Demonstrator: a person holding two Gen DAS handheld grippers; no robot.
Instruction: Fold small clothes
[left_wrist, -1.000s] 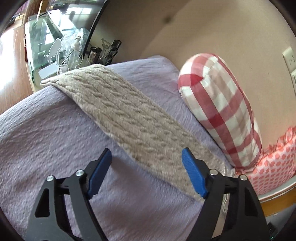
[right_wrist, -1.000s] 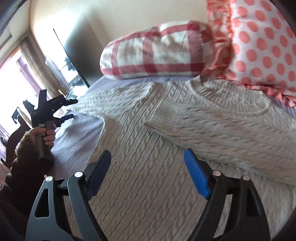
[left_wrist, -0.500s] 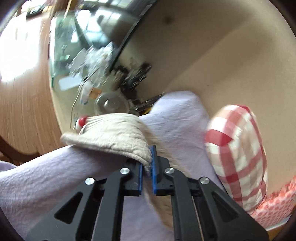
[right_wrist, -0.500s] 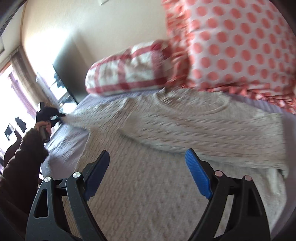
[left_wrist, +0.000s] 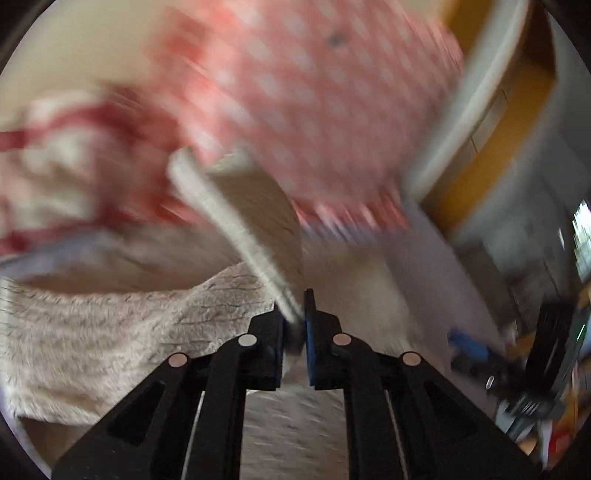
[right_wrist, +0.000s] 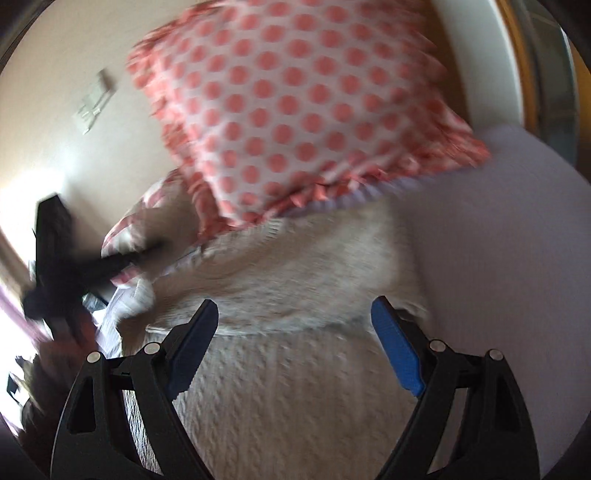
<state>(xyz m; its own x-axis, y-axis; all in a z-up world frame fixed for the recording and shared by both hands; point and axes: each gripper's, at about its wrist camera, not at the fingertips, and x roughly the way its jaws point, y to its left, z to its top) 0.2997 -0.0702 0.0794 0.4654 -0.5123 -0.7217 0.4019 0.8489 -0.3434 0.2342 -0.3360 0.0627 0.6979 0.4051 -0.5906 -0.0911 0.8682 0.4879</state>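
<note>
A cream cable-knit sweater (right_wrist: 295, 387) lies flat on the lilac bedspread (right_wrist: 498, 258). My left gripper (left_wrist: 295, 317) is shut on the cuff of one sleeve (left_wrist: 243, 218) and holds it lifted above the sweater's body (left_wrist: 92, 339). It also shows, blurred, at the left of the right wrist view (right_wrist: 74, 269). My right gripper (right_wrist: 295, 325) is open and empty, low over the sweater's middle. Its blue pads (right_wrist: 395, 350) straddle the folded-over other sleeve (right_wrist: 314, 280).
A pink polka-dot pillow (right_wrist: 295, 110) and a red checked pillow (left_wrist: 55, 166) lean on the wall behind the sweater. A wooden door frame (left_wrist: 491, 129) is at the right. Bare bedspread lies right of the sweater.
My left gripper shut on the sleeve cuff at the bed's left edge, then swung it up and over toward the sweater's body. My right gripper moved forward toward the pillows, staying open.
</note>
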